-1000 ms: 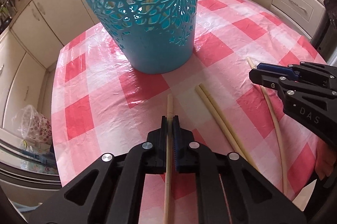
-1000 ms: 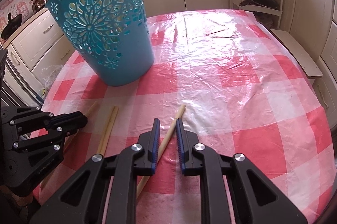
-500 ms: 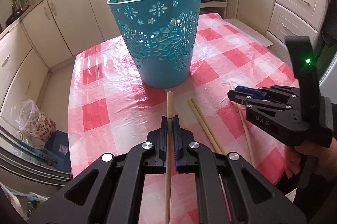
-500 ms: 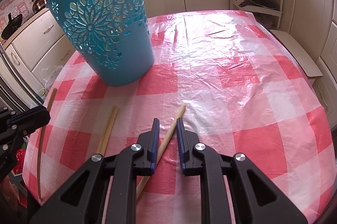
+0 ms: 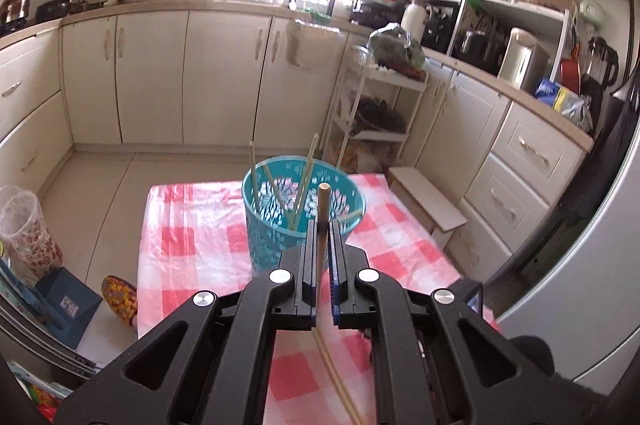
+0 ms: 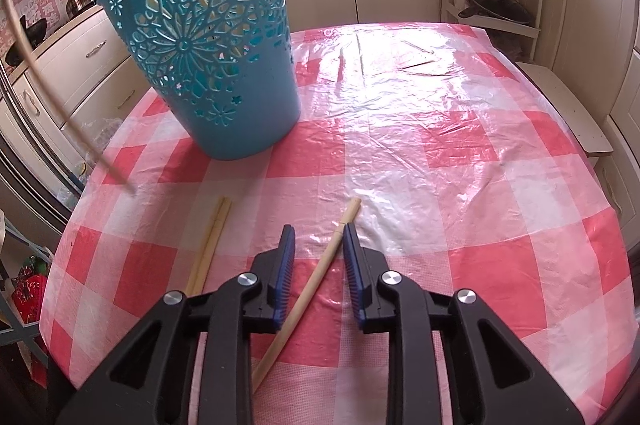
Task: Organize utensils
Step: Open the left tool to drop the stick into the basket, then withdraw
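My left gripper (image 5: 320,225) is shut on a wooden stick (image 5: 322,209) and holds it high above the table, tip pointing over the teal cut-out basket (image 5: 280,237), which holds several sticks. In the right wrist view the same basket (image 6: 216,65) stands at the far left of the checked table. My right gripper (image 6: 318,239) is open low over the table, its jaws on either side of a wooden stick (image 6: 316,277) that lies flat. A pair of chopsticks (image 6: 210,245) lies to its left. The lifted stick (image 6: 60,97) shows slanting at the far left.
The table (image 6: 460,153) has a red and white checked plastic cloth. A low wooden stool (image 5: 428,201) stands by the table's right side. Cream cabinets (image 5: 160,77) and a white shelf rack (image 5: 376,121) line the room beyond. A chopstick (image 5: 336,377) lies on the table under the left gripper.
My left gripper has risen high off the table with its stick, now looking down on the basket from above. My right gripper has stayed over its stick and its jaws have opened wider.
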`<act>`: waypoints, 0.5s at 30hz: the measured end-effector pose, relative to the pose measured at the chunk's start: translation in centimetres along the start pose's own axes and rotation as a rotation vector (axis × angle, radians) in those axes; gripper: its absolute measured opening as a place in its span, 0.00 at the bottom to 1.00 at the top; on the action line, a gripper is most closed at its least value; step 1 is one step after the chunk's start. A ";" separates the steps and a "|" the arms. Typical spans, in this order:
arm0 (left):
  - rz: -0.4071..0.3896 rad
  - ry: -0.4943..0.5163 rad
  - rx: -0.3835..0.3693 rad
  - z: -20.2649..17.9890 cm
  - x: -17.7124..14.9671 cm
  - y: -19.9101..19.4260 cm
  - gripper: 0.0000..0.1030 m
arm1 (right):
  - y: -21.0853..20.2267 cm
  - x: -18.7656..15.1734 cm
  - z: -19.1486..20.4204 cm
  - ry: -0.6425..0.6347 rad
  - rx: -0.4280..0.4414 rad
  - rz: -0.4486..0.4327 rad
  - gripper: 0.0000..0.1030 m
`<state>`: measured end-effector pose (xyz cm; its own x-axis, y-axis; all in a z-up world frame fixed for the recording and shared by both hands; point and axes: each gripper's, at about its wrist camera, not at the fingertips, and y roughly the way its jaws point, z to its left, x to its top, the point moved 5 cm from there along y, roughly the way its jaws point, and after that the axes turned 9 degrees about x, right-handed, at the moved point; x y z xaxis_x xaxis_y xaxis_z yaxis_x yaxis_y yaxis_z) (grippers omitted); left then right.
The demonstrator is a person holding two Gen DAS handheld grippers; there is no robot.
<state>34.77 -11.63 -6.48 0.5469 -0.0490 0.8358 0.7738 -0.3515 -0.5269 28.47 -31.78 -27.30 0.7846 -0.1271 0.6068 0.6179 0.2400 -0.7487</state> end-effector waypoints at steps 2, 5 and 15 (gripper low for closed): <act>-0.050 -0.029 -0.009 -0.1 2.1 -0.3 0.05 | 0.0 0.0 0.0 0.000 -0.001 0.000 0.24; -0.101 -0.048 -0.006 -0.6 5.0 0.1 0.05 | 0.0 0.0 0.0 0.002 0.002 0.000 0.24; -0.187 -0.031 0.012 -1.4 10.3 0.4 0.05 | 0.2 0.3 -0.7 0.020 0.026 -0.001 0.26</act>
<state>40.29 -13.63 2.17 0.4029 0.0447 0.9142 0.8664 -0.3406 -0.3651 28.86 -32.46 -27.42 0.7851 -0.1461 0.6019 0.6173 0.2650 -0.7408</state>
